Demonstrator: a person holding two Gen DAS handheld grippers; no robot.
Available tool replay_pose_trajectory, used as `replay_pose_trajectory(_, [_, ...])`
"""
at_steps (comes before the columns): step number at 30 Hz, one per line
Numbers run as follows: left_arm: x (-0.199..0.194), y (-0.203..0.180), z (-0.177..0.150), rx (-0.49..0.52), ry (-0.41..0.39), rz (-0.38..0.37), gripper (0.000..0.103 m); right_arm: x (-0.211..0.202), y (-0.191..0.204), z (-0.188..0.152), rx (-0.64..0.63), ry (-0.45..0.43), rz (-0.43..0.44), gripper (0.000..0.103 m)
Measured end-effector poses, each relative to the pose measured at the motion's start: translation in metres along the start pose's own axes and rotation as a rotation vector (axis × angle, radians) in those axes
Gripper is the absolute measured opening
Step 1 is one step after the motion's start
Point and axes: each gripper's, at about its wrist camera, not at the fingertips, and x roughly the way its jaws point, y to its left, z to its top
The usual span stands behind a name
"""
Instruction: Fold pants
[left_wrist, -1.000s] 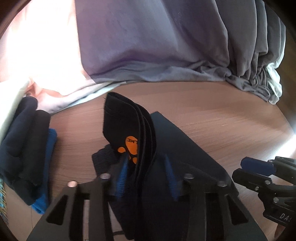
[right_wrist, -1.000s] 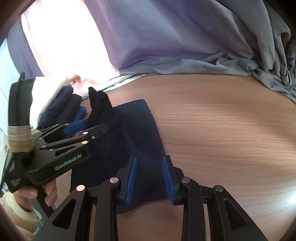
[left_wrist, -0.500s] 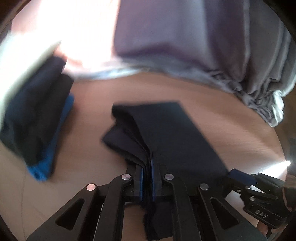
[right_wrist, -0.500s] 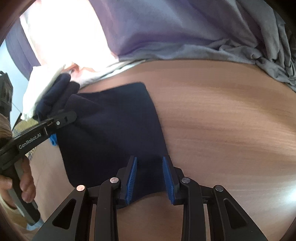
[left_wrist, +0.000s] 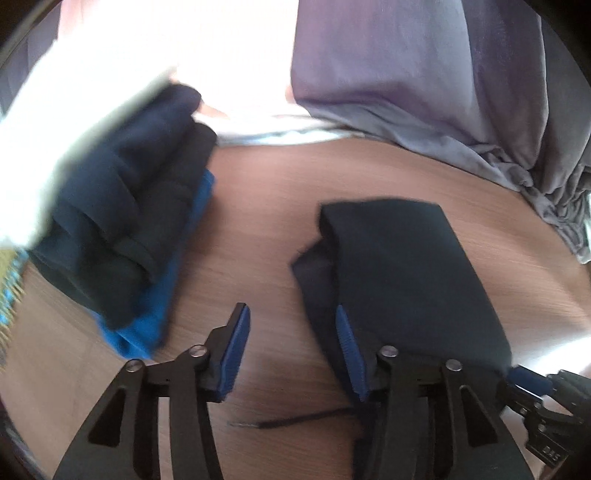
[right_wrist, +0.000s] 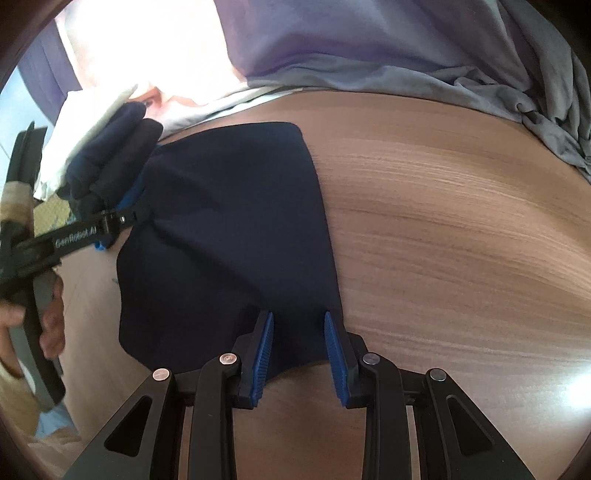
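Pants (right_wrist: 229, 236) lie folded flat on my wooden table (right_wrist: 461, 229); my left gripper (left_wrist: 291, 350) tilts steeply down at their left edge, jaws just parted, bare wood between them, nothing held; my right gripper (right_wrist: 299, 347) angles down over the near hem, jaws partly apart, pads clear of the cloth; a hand (right_wrist: 48, 325) grips the left handle

Folded pants (left_wrist: 399, 266) flat on table (left_wrist: 258, 206), stacked clothes (left_wrist: 122, 229) to their left
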Motion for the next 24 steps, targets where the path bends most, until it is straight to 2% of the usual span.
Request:
replay_pose_trajectory(1, [-0.004,0.000,0.002,0.012,-0.021,0.005,0.056,-0.001,0.001,-0.001,-0.001,0.007,-0.001,0.030])
replay_pose_trajectory(3, [-0.009,-0.002,0.006,0.032,-0.044,-0.037,0.059,-0.006,0.003,-0.001,-0.003,0.004,-0.017,0.030])
replay_pose_trajectory(4, [-0.010,-0.004,0.008,0.040,-0.050,-0.075,0.060,-0.012,0.003,0.000,0.003,-0.018,-0.025,0.030])
replay_pose_trajectory(6, [-0.008,-0.008,0.013,0.048,-0.063,-0.103,0.060,-0.021,0.002,0.003,0.020,-0.054,-0.023,0.030])
replay_pose_trajectory(10, [0.012,-0.010,0.022,0.026,-0.061,-0.088,0.060,-0.025,0.000,0.011,0.045,-0.091,-0.024,0.030])
replay_pose_trajectory(14, [0.035,-0.015,0.022,0.049,-0.040,-0.048,0.060,-0.016,-0.001,0.015,0.057,-0.073,-0.042,0.030])
replay_pose_trajectory(16, [0.039,-0.016,0.020,0.064,-0.054,-0.038,0.062,-0.013,-0.001,0.014,0.057,-0.067,-0.046,0.030])
replay_pose_trajectory(19, [0.040,-0.016,0.022,0.068,-0.061,-0.033,0.065,-0.010,-0.001,0.011,0.070,-0.057,-0.057,0.030])
replay_pose_trajectory(22, [0.026,-0.015,0.025,0.078,-0.075,-0.035,0.063,-0.009,-0.002,0.011,0.096,-0.059,-0.069,0.030])
replay_pose_trajectory(24, [0.011,-0.012,0.022,0.078,-0.099,-0.071,0.067,-0.013,-0.004,0.009,0.126,-0.073,-0.054,0.030])
